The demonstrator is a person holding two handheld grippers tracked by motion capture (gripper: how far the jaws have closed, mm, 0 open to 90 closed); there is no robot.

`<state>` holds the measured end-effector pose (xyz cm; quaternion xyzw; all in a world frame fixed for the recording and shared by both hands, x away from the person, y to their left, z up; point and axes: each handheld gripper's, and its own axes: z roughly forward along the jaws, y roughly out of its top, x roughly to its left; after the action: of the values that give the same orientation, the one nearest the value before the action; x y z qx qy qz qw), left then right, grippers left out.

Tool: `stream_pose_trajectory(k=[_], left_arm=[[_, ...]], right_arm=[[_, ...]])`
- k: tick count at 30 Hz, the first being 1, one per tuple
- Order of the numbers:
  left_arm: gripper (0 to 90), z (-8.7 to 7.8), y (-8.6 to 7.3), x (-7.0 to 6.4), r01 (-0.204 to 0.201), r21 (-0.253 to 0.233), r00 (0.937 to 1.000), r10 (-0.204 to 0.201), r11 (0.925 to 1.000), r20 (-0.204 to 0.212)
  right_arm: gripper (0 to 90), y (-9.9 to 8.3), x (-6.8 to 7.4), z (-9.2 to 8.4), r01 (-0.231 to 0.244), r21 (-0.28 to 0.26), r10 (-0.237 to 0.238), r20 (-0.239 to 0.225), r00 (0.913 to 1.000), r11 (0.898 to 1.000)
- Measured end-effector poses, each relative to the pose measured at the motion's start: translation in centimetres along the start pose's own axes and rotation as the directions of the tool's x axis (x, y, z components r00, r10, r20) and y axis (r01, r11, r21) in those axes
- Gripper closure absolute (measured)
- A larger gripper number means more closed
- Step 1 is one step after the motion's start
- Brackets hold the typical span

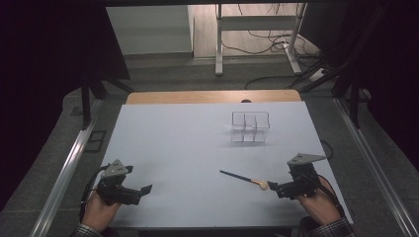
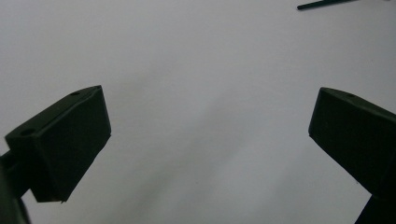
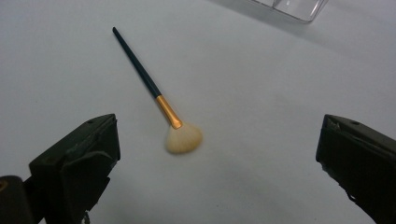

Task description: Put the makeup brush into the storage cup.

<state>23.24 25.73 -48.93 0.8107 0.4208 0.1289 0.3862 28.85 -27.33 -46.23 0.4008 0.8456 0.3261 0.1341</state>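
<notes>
High view, near edge of the table [image 1: 197, 148]: two hands enter from the bottom, each with a checked cuff at the wrist. The left hand [image 1: 99, 210] holds the left gripper [image 1: 143, 189] low over the near-left corner, jaws pointing toward the table's middle, grey three-cornered plate on top. The right hand [image 1: 318, 202] holds the right gripper [image 1: 273, 186] at the near-right, jaws pointing left, likewise topped with a grey plate.

Left gripper view: left gripper [image 2: 205, 135] released — the two black jaws stand wide apart with nothing between them but bare pale tabletop. The dark tip of a handle crosses the top right corner.

Right gripper view: right gripper [image 3: 217, 154] released, jaws spread wide, empty. Just ahead of them lies the makeup brush [image 3: 156, 100], flat on the table: cream fan of bristles nearest the jaws, gold ferrule, slim dark handle running away to the upper left.

High view, middle ground: makeup brush [image 1: 244, 178] lies near the right gripper, bristle end just beside the jaw tips, handle pointing left and slightly away. It is well apart from the left gripper.

Farther back, right of centre: clear plastic organizer [image 1: 250, 126] with inner dividers, upright, apart from the brush — its corner also shows at the top of the right gripper view.

Beyond: the table's wooden far edge, then floor with a white frame and loose cables.
</notes>
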Motion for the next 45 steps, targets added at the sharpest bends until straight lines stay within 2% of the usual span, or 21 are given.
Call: stream_pose_trajectory(k=[6,11,21,28,32,40,45], left_arm=[[0.0,0.0,0.0,0.0,-0.003,0.005,1.0000,0.003,1.0000,-0.007],[0.0,0.0,0.0,0.0,-0.006,0.011,0.9999,0.006,0.9999,-0.011],[0.0,0.1,0.0,0.0,-0.003,0.034,0.9994,0.005,0.9994,-0.036],[0.0,0.1,-0.1,0.1,-0.005,0.036,0.9992,0.006,0.9993,-0.039],[0.0,0.1,-0.1,0.1,-0.002,0.038,0.9993,0.003,0.9993,-0.038],[0.0,0.1,-0.1,0.1,0.000,0.042,0.9993,0.001,0.9991,-0.038],[0.0,0.1,-0.1,0.1,0.000,0.043,0.9993,0.001,0.9991,-0.038]], right_arm=[[0.5,0.3,0.0,0.1,-0.003,0.020,0.003,0.000,1.0000,1.000],[1.4,0.7,0.0,0.2,0.017,0.049,-0.018,0.011,0.9998,0.999],[1.4,1.5,0.2,1.0,0.006,0.090,-0.008,0.016,0.9998,0.996],[1.5,2.3,0.3,1.5,0.006,0.120,-0.006,-0.001,1.0000,0.993],[1.4,2.9,0.4,2.1,0.027,0.130,-0.028,0.005,0.9996,0.991],[1.2,3.4,0.6,2.8,0.039,0.150,-0.040,0.003,0.9992,0.988],[1.1,3.9,0.8,3.3,0.063,0.177,-0.064,0.001,0.9980,0.982]])
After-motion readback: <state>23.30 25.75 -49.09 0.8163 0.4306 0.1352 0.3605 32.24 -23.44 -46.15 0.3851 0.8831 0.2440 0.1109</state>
